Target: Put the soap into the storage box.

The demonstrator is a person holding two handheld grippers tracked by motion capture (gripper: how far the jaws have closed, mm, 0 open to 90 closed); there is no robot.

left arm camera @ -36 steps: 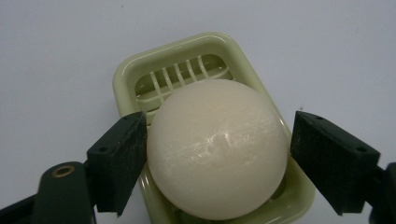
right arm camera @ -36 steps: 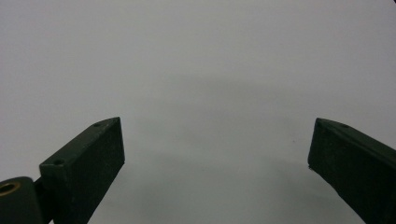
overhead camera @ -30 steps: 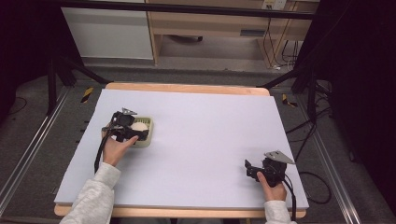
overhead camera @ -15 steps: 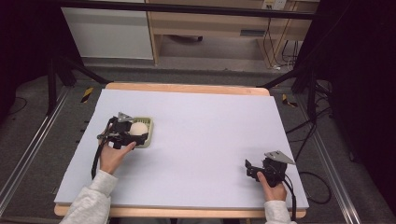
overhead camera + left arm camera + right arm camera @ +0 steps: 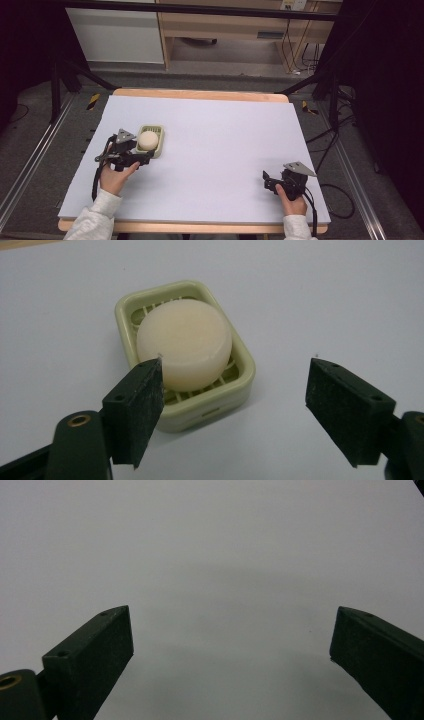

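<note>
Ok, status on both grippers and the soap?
Left gripper open, fingers just closing, nothing held. Round cream soap bar in green slatted dish. Right gripper open, idle.

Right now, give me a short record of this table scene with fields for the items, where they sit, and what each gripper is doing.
item: round bar of soap, pale cream
holder: green slatted soap dish; the soap lies in it
place: left part of the white table
left gripper: beside the near end of the dish, jaws apart and just been closing, nothing between them, pads off soap and dish
right gripper: low over bare table near the right front, jaws wide, holding nothing
</note>
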